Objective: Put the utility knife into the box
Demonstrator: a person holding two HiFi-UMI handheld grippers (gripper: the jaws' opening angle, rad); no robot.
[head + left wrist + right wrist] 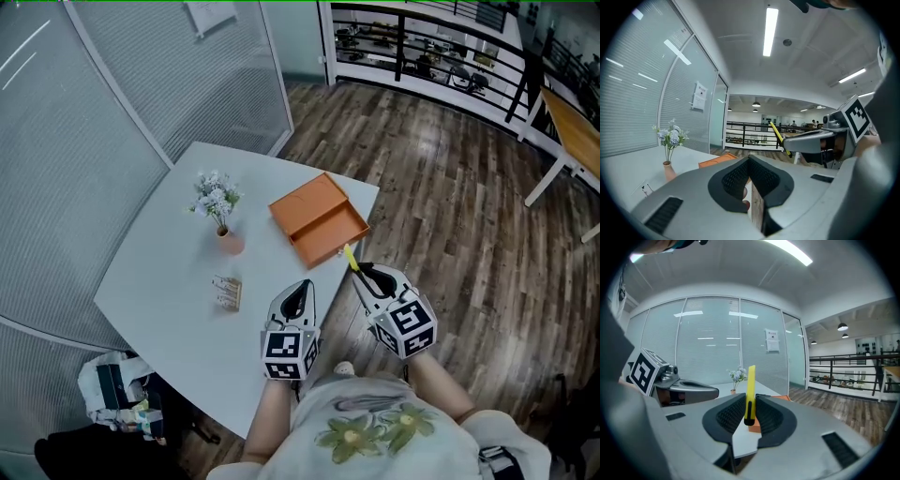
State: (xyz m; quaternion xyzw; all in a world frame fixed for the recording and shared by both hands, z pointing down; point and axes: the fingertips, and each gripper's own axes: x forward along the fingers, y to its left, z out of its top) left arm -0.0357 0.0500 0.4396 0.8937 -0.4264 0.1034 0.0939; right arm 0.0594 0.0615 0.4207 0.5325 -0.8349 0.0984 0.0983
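A yellow utility knife [352, 258] sticks up and forward out of my right gripper [367, 274], which is shut on its lower end. In the right gripper view the knife [750, 390] stands upright between the black pads of that gripper [750, 401]. The orange box [309, 204] lies open on the white table [159, 281], just beyond the knife's tip. My left gripper [298, 295] hovers over the table's near edge, left of the right one. Its pads meet at the tips with nothing between them [750, 161]. The left gripper view also catches the knife [779, 138] and the box [717, 162].
A small vase of pale flowers [223, 220] stands left of the box. A small printed packet [227, 292] lies nearer me. A glass partition [112, 84] curves round the table's left side. A bag [117, 389] sits on the wood floor at bottom left. Railings and another table [572, 131] are far right.
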